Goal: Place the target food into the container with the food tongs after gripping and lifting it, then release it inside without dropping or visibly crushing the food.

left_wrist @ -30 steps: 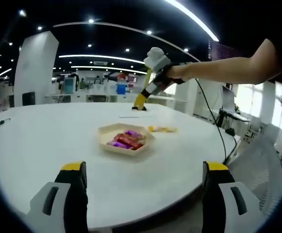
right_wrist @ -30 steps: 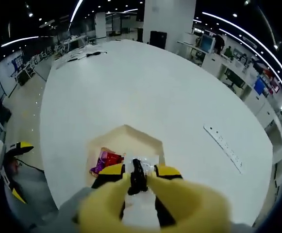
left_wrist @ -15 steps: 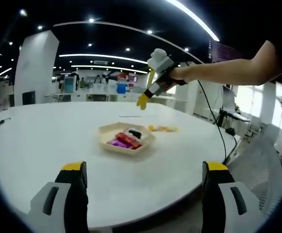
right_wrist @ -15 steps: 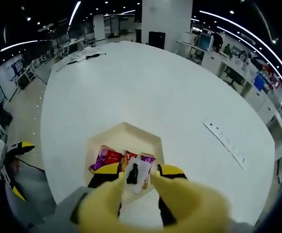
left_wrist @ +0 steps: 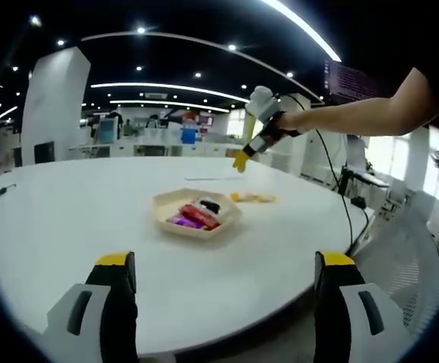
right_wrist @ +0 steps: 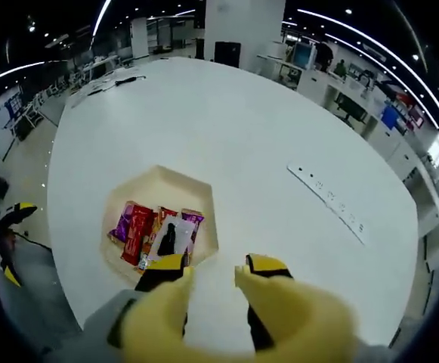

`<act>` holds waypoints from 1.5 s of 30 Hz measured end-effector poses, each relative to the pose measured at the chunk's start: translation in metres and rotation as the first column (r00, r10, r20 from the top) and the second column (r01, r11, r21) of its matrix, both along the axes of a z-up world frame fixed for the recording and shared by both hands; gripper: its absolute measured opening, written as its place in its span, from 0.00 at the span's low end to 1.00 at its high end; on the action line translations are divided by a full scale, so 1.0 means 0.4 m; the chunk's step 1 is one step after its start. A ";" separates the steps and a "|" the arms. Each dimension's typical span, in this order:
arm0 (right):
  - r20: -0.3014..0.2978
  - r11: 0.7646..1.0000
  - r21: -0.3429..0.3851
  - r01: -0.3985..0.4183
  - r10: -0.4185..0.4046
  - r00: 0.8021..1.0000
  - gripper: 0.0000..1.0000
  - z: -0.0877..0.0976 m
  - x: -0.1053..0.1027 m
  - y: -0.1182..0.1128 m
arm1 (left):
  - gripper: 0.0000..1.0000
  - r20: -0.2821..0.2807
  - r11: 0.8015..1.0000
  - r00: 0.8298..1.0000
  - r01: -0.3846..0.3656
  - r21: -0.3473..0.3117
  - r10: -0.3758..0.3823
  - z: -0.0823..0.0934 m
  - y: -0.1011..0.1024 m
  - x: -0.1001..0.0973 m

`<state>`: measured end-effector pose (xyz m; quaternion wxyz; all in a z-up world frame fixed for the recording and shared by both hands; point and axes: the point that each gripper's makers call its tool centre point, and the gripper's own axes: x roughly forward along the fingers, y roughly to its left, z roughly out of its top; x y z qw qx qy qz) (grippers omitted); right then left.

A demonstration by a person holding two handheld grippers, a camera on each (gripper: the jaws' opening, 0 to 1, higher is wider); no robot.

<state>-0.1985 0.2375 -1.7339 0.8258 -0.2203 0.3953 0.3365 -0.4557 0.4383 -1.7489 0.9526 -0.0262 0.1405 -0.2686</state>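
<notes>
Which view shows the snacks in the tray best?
The right gripper view: it looks down into the tray, so each snack shows apart. The left gripper view sees the tray from the side, far off, snacks bunched.

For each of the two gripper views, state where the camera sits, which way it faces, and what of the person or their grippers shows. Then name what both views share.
Left gripper view: low at the table edge, facing across it; own open jaws below, right gripper and arm raised beyond the tray.
Right gripper view: above the table, looking down; own open yellow jaws below, left gripper at the left edge.
Shared: the tray of wrapped snacks.
</notes>
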 end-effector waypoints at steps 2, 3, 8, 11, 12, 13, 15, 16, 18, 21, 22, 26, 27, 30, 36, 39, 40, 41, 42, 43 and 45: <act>0.000 1.000 -0.012 0.010 -0.010 1.000 0.30 -0.011 0.008 -0.023 | 0.94 -0.001 1.000 1.000 0.000 0.002 0.000 -0.001 0.000 0.001; -0.007 1.000 -0.019 0.016 -0.016 1.000 0.29 -0.017 0.010 -0.032 | 0.94 0.000 1.000 1.000 0.000 0.002 0.000 -0.001 0.000 0.002; -0.017 0.999 -0.031 0.030 -0.030 0.999 0.30 -0.044 0.019 -0.072 | 0.93 0.004 1.000 1.000 0.004 0.003 -0.004 0.000 -0.002 0.002; -0.003 0.999 -0.048 0.016 -0.016 1.000 0.30 -0.057 0.028 -0.090 | 0.94 0.002 1.000 1.000 0.004 0.004 -0.004 0.000 -0.001 0.002; -0.004 0.999 -0.050 0.013 -0.013 1.000 0.30 -0.060 0.031 -0.093 | 0.94 0.002 1.000 1.000 0.004 0.004 -0.004 0.000 -0.001 0.002; -0.005 0.999 -0.052 0.014 -0.015 1.000 0.30 -0.064 0.034 -0.098 | 0.94 0.002 1.000 1.000 0.004 0.003 -0.004 0.000 -0.001 0.002; -0.001 0.998 -0.054 0.012 -0.012 1.000 0.30 -0.070 0.042 -0.104 | 0.94 0.005 1.000 1.000 0.004 0.000 -0.004 0.001 -0.001 0.001; 0.000 0.998 -0.054 0.011 -0.011 1.000 0.30 -0.071 0.044 -0.105 | 0.94 0.006 1.000 1.000 0.004 0.001 -0.004 0.001 -0.001 0.001; 0.007 0.998 -0.057 0.003 -0.002 1.000 0.30 -0.078 0.050 -0.107 | 0.95 0.004 1.000 1.000 0.002 0.000 -0.002 0.001 0.000 0.002; 0.008 0.998 -0.068 -0.016 0.016 1.000 0.30 -0.094 0.059 -0.110 | 0.95 0.003 1.000 1.000 0.000 0.000 0.000 0.001 0.000 0.003; 0.005 0.997 -0.070 -0.016 0.017 1.000 0.30 -0.101 0.062 -0.112 | 0.95 0.003 1.000 1.000 -0.002 0.001 0.002 0.001 0.001 0.004; -0.005 0.998 -0.067 -0.013 0.013 1.000 0.31 -0.130 0.076 -0.116 | 0.95 0.000 1.000 1.000 -0.005 0.001 0.005 -0.001 0.002 0.007; -0.005 0.997 -0.069 -0.015 0.015 1.000 0.31 -0.135 0.079 -0.116 | 0.95 -0.001 1.000 1.000 -0.006 0.001 0.006 -0.001 0.002 0.007; -0.009 0.997 -0.077 -0.020 0.019 1.000 0.31 -0.155 0.087 -0.121 | 0.96 -0.001 1.000 1.000 -0.008 0.003 0.008 -0.002 0.002 0.008; -0.019 0.997 -0.076 -0.010 0.009 1.000 0.31 -0.178 0.101 -0.126 | 0.97 -0.003 1.000 1.000 -0.013 0.005 0.013 -0.003 0.004 0.010; -0.017 0.997 -0.074 -0.011 0.010 1.000 0.31 -0.187 0.105 -0.121 | 0.97 -0.007 1.000 1.000 -0.016 0.008 0.016 -0.003 0.003 0.010; -0.020 0.997 -0.073 -0.011 0.010 1.000 0.31 -0.190 0.104 -0.120 | 0.97 -0.008 1.000 1.000 -0.016 0.008 0.016 -0.003 0.003 0.010; -0.021 0.997 -0.071 -0.009 0.008 1.000 0.31 -0.193 0.101 -0.118 | 0.97 -0.010 1.000 1.000 -0.019 0.010 0.019 -0.003 0.004 0.011; -0.025 0.997 -0.071 -0.009 0.007 1.000 0.31 -0.200 0.100 -0.118 | 0.97 -0.009 1.000 1.000 -0.019 0.011 0.019 -0.003 0.004 0.012; -0.027 0.997 -0.071 -0.008 0.006 1.000 0.31 -0.203 0.099 -0.118 | 0.97 -0.010 1.000 1.000 -0.018 0.011 0.018 -0.003 0.003 0.012; -0.038 0.998 -0.069 -0.005 0.003 0.999 0.31 -0.216 0.092 -0.116 | 0.98 -0.009 1.000 1.000 -0.017 0.016 0.017 -0.004 0.003 0.012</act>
